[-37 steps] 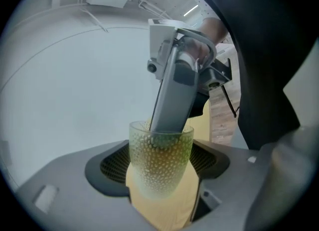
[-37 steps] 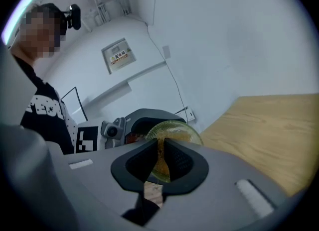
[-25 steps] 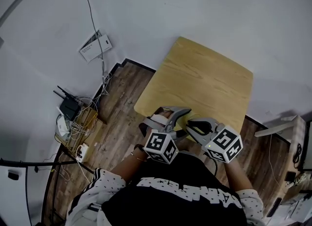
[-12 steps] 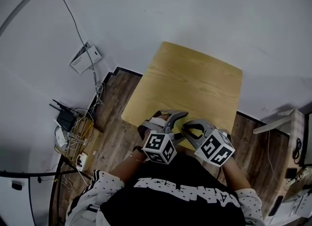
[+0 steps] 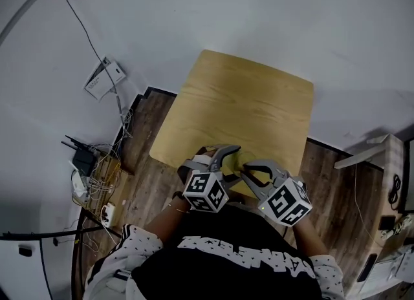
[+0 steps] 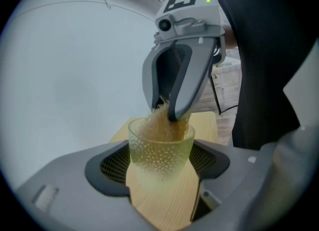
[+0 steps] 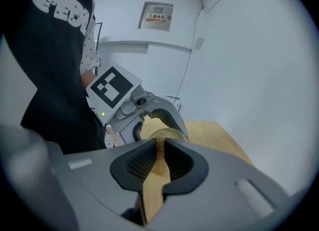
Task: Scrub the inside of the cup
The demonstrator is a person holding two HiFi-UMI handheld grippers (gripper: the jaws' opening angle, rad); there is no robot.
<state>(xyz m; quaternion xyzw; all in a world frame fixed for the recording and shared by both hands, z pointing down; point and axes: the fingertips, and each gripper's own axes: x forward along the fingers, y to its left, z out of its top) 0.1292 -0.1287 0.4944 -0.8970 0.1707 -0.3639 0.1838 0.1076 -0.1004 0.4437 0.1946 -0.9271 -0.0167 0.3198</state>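
Cup, translucent yellow-green and dimpled (image 6: 160,148), is clamped by its sides between the widely spread jaws of the left hand-held gripper (image 6: 159,164). It is held mouth-up in the air, in front of the person's body and over the near edge of the light wooden bench (image 5: 246,105). The right hand-held gripper (image 7: 159,150) has its jaws almost together, pinching a thin tan fibrous scrubber (image 6: 158,125). That scrubber is pushed down through the cup's mouth and fills much of the opening.

The scrubbing step looks to be under way, with the pad inside the rim. How deep the scrubber reaches is hard to tell through the dimpled wall. The next move probably calls for working the scrubber round the inner wall and down to the bottom, while the left grip holds the cup steady against the push.
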